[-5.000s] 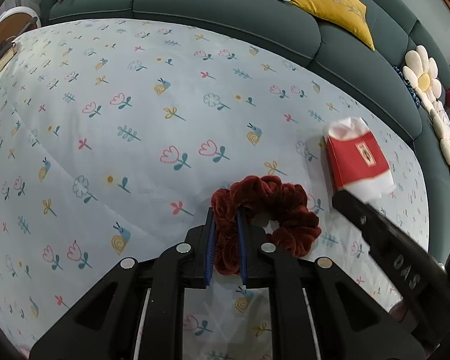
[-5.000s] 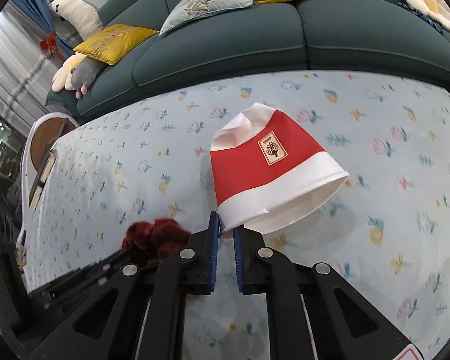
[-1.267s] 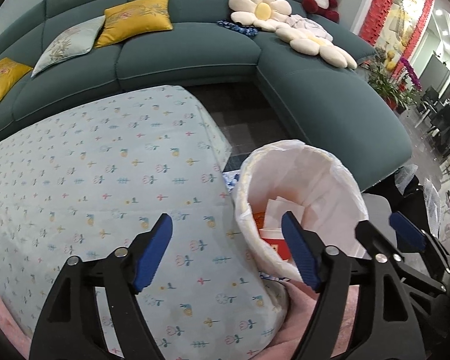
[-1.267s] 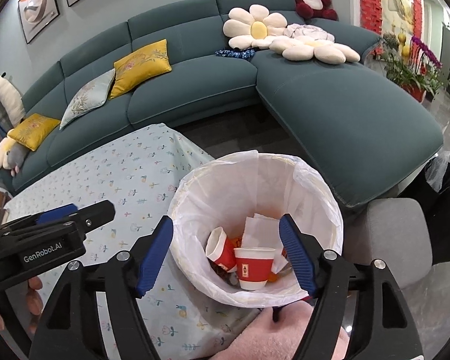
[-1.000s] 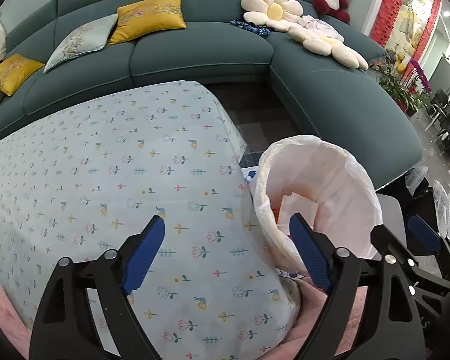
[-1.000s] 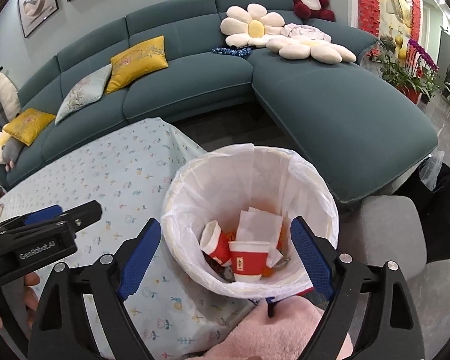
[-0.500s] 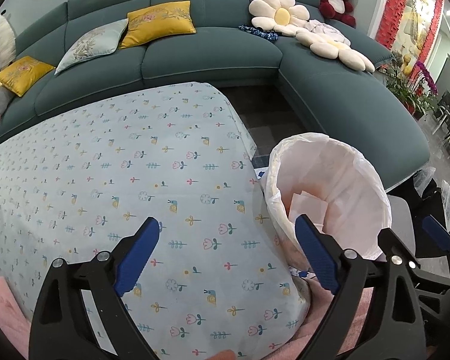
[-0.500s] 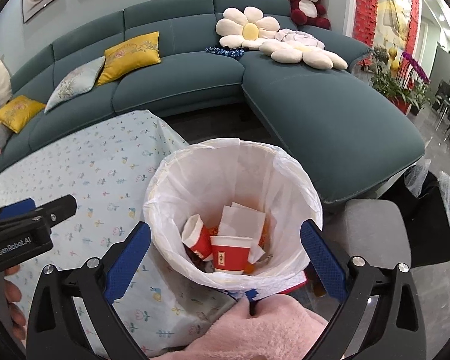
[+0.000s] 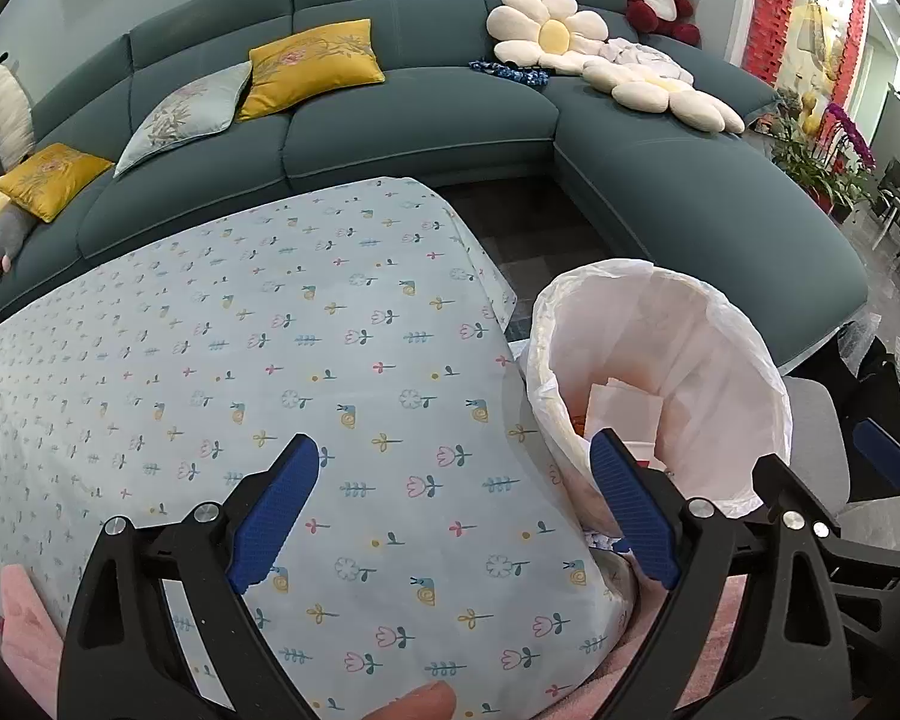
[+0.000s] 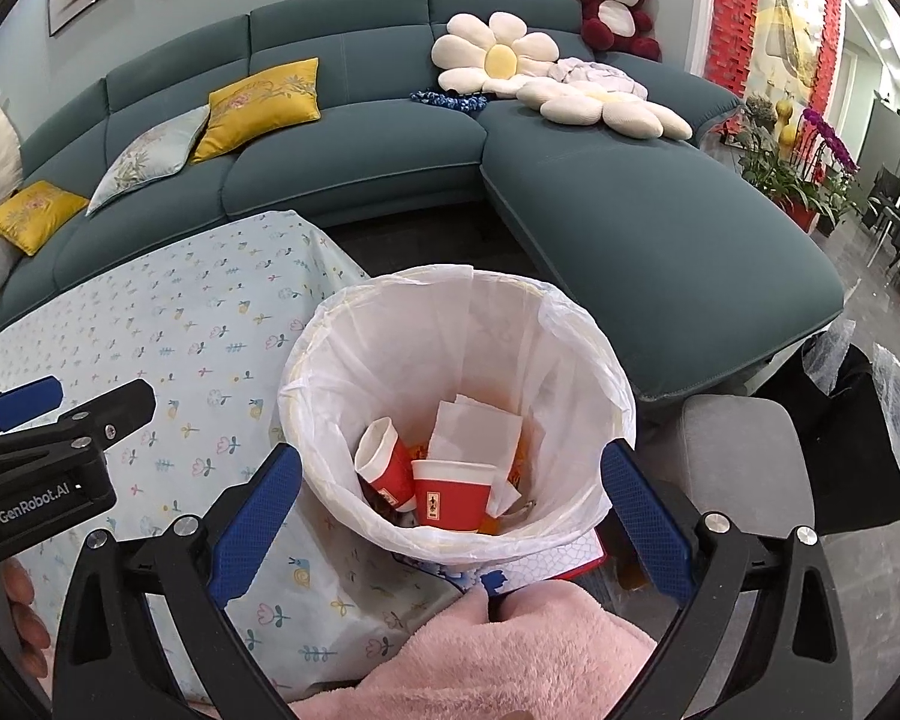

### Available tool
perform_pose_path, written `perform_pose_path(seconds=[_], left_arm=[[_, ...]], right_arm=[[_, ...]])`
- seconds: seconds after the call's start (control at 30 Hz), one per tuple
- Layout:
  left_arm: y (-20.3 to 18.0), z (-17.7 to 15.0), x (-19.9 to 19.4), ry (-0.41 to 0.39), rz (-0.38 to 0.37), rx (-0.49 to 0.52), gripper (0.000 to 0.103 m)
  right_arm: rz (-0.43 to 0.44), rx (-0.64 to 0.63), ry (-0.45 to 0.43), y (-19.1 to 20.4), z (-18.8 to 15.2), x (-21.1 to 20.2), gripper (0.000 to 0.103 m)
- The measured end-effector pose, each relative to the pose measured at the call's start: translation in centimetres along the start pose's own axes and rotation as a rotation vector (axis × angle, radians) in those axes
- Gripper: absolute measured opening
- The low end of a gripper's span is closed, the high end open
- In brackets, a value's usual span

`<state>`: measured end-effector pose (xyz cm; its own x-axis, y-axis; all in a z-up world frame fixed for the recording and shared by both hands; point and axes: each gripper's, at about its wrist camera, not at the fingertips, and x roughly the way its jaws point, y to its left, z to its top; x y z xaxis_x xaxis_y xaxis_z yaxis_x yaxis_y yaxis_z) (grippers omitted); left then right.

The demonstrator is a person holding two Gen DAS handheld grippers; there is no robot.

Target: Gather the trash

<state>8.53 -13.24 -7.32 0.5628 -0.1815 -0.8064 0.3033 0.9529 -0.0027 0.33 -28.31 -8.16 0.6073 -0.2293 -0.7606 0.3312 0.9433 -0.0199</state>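
**Lined bin with collected trash, both grippers empty**

Standing at centre frame in the right wrist view, just beside the table's corner: white-lined trash bin (image 10: pixel 456 408), holding two red paper cups (image 10: pixel 447 492) and white paper scraps (image 10: pixel 477 429) at its bottom. Hovering above the bin, jaws spread wide and gripping nothing, rim framed between the blue pads: right gripper (image 10: pixel 450 522). Hanging over the floral tablecloth (image 9: pixel 240 348), bin at right of frame, likewise wide open and empty: left gripper (image 9: pixel 450 510).

Red cups (image 10: pixel 447 495) in a white-lined bin (image 10: pixel 582 324), flower-printed pale blue tablecloth (image 9: pixel 222 360), teal sofa (image 9: pixel 414 120).
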Motion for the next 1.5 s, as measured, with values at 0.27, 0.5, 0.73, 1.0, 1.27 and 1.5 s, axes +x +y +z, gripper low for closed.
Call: perform_pose_path(seconds=[0.27,0.5,0.73,1.0,1.27,1.5], left_arm=[[0.00,-0.15,-0.15,-0.006,0.013,-0.009,0.087],[-0.28,-0.08,-0.26,-0.008,0.016,0.001,0.087],[-0.26,-0.04,-0.31,-0.007,0.017,0.003,0.087],[-0.26,-0.06,-0.30,-0.004,0.016,0.002,0.087],[-0.28,-0.10,-0.34,-0.003,0.016,0.003,0.087],[-0.31,-0.15,-0.32,-0.001,0.014,0.000,0.086]], right_arm=[[-0.003,-0.005,-0.002,0.08,0.14,-0.10,0.096],[-0.003,-0.011,0.000,0.25,0.19,-0.07,0.096],[-0.002,-0.011,0.001,0.31,0.20,-0.05,0.096],[-0.002,-0.011,0.000,0.28,0.20,-0.03,0.096],[-0.002,-0.013,0.000,0.29,0.20,-0.04,0.096],[-0.002,-0.012,0.000,0.28,0.18,-0.05,0.096]])
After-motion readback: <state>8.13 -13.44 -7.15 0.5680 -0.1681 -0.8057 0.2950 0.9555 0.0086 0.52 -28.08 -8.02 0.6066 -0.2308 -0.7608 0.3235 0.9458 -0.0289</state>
